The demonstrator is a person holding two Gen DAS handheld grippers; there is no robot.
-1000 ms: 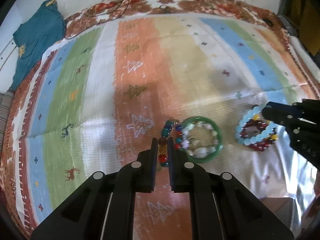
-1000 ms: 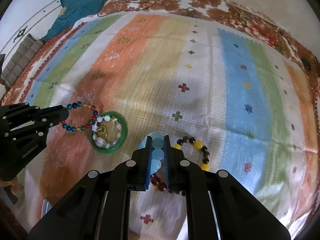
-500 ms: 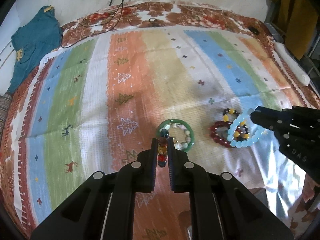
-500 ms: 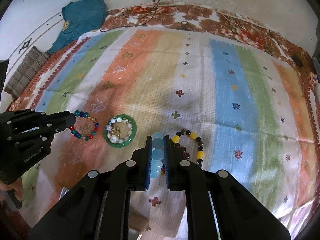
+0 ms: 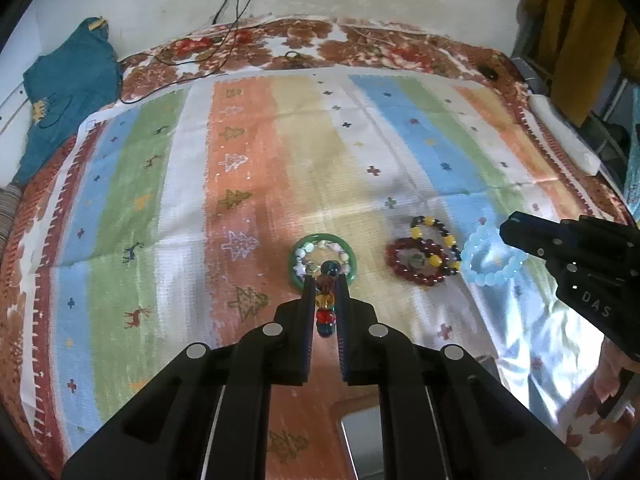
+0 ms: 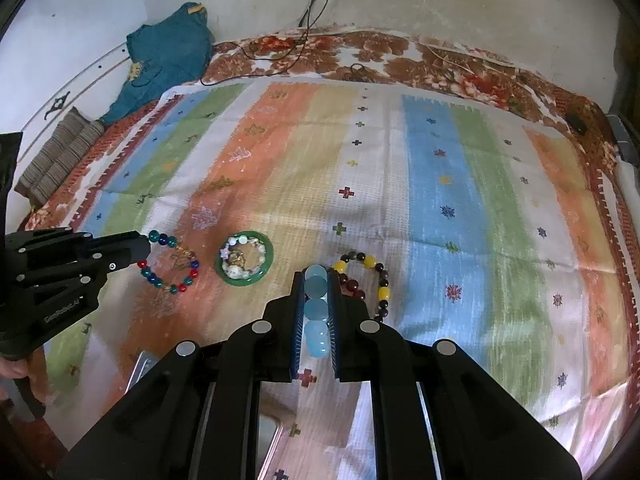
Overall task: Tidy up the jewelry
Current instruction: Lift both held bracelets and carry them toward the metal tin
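Left gripper (image 5: 325,300) is clamping a multicolored bracelet (image 6: 170,264), right gripper (image 6: 316,312) a blue bracelet (image 5: 490,262); 2 bracelets (image 5: 424,254) are lying at 1 o'clock from the left.

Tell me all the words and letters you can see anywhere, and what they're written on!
"DAS": white letters on the black body of the right gripper, seen from the left wrist camera.
Small pale lettering on the black body of the left gripper, seen from the right wrist camera: too blurred to read.
A yellow mark on the teal cloth by the wall: too small to tell whether it is writing.
The striped blanket carries only pictures such as crosses, trees and deer, no words.
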